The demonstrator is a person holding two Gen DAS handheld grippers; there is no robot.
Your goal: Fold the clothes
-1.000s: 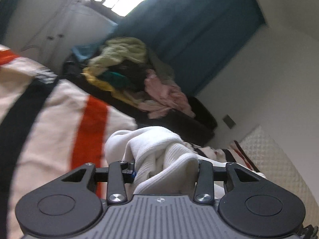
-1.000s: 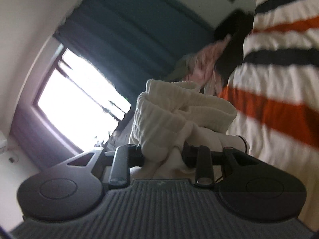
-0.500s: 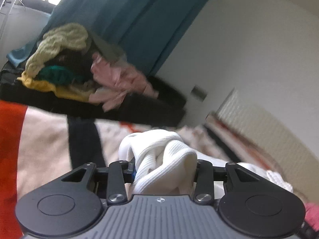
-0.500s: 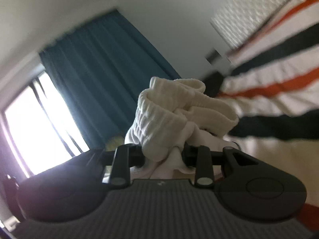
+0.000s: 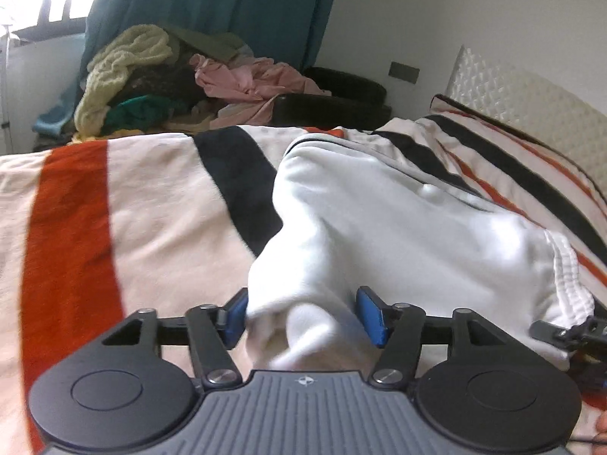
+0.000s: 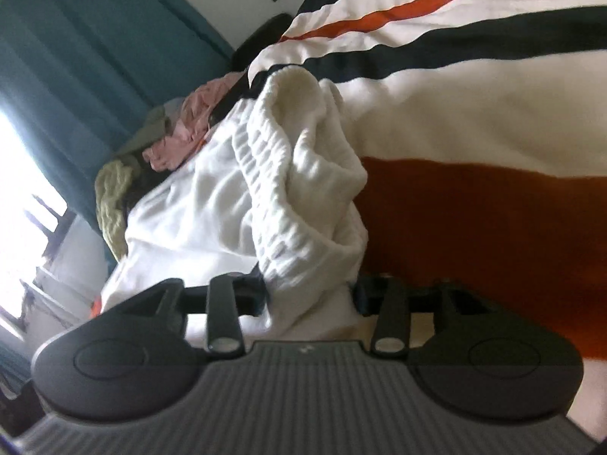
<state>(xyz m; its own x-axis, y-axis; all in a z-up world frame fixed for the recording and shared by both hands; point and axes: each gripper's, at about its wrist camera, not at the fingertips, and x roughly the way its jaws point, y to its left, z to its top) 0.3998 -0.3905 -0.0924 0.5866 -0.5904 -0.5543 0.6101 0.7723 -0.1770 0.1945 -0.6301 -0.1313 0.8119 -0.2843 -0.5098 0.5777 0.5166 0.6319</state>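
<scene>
White ribbed-cuff cotton garment (image 5: 398, 220) lies on striped bedspread (image 5: 151, 208); I'm opening left gripper (image 5: 303, 313) and right gripper (image 6: 309, 295), cloth between; folding barely begun.

Pretty clearly we're in someone's bedroom here. We've got a bed with a striped duvet (image 5: 151, 204) in cream, orange and black, a matching pillow (image 5: 531, 159) against a quilted white headboard (image 5: 523, 91), and teal curtains (image 5: 242, 3) hanging by a bright window (image 6: 19, 174). Past the bed we can see a messy pile of clothes (image 5: 159, 76), pink, yellow-green and dark bits all heaped together. There's also a wall switch plate (image 5: 404, 72) on the plain white wall.
</scene>
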